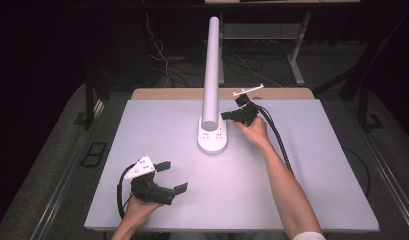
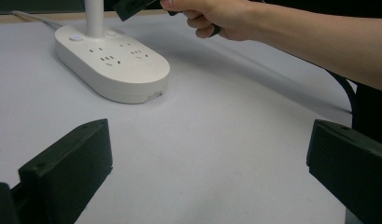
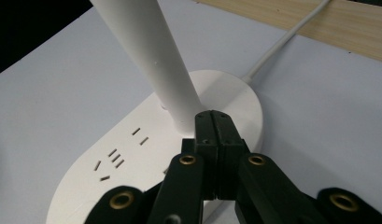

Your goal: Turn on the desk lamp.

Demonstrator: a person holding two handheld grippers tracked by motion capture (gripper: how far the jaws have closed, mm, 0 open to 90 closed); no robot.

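White smooth oval lamp base [image 3: 132,154] meets closed right gripper [image 3: 213,122] jaws.

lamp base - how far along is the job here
Done: the right gripper, jaws shut, has reached the lamp base beside the post. In hand: its tip is over the base's top. Left: whatever press or push follows. The left gripper waits open, apart.
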